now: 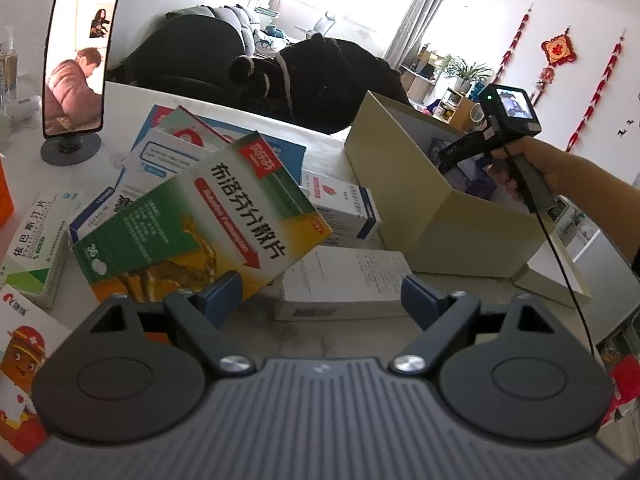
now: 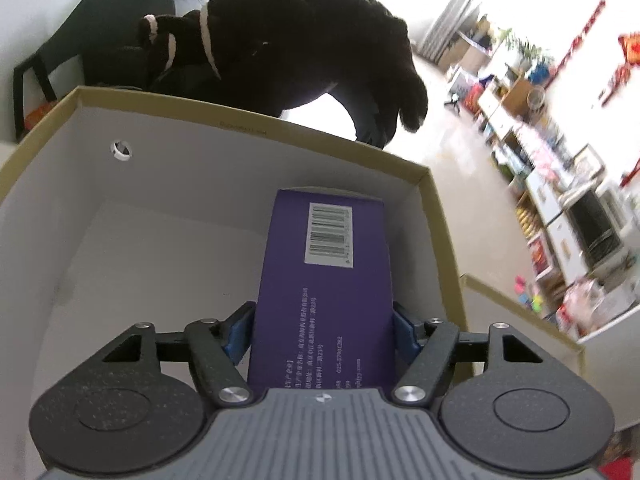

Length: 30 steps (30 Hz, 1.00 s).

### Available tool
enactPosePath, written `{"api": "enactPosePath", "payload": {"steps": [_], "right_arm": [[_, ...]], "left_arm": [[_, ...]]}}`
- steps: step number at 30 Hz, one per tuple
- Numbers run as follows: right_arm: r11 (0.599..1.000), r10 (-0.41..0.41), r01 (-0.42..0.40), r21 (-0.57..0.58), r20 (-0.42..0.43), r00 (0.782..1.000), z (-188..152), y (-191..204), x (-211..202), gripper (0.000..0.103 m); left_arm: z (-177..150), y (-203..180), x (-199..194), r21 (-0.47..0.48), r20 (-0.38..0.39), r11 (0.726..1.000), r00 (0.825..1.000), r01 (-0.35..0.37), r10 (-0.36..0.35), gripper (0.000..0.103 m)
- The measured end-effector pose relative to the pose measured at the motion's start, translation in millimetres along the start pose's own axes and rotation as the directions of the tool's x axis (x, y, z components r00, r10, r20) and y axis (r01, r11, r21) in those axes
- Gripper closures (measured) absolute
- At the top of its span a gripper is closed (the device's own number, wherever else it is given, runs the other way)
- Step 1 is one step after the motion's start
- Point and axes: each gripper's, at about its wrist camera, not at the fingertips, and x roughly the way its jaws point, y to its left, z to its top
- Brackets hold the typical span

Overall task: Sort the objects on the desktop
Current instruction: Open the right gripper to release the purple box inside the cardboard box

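My right gripper (image 2: 324, 328) reaches down into an open tan carton (image 2: 248, 120) with white inner walls. A purple medicine box (image 2: 324, 280) with a barcode label lies between its blue pads, far end towards the carton's far wall. The pads flank the box closely without visibly squeezing it. My left gripper (image 1: 322, 294) hangs open over a white box (image 1: 344, 284) on the table, its left pad close to a green and orange medicine box (image 1: 208, 216). Several more medicine boxes (image 1: 172, 148) are heaped behind. The same carton (image 1: 432, 216) stands at the right.
A phone on a round stand (image 1: 76, 64) is at the back left. A person's hand (image 1: 520, 168) holds the other gripper's handle over the carton, with a cable trailing down. The carton's lid (image 1: 556, 280) lies at the right. A dark garment (image 1: 320, 76) drapes behind the table.
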Motion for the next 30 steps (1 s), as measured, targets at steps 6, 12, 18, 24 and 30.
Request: {"api": "enactPosePath", "payload": {"steps": [6,12,18,24,30], "right_arm": [[0.996,-0.029,0.034,-0.081,0.068,0.997,-3,-2,-14,0.03],[0.983,0.004,0.016,-0.185,0.105,0.994,-11,-6,-37,0.03],[0.943,0.185,-0.151,-0.298,0.09,0.979,-22,-14,-62,0.028],[0.858,0.248,-0.196,-0.474,0.049,0.967,-41,-10,-78,0.028],[0.824,0.186,-0.149,-0.547,0.013,0.983,-55,3,-68,0.035]], "left_arm": [[-1,-3,1,0.003,0.0,1.0,1.0,0.007,-0.007,0.015],[-4,-6,1,0.004,0.0,1.0,1.0,0.017,-0.017,0.015],[-6,-8,-2,0.005,0.005,1.0,1.0,0.021,-0.021,0.014],[-8,-7,-2,-0.002,0.009,1.0,1.0,0.027,-0.027,0.014],[-9,-5,-1,-0.006,0.004,1.0,1.0,0.029,-0.029,0.014]]}}
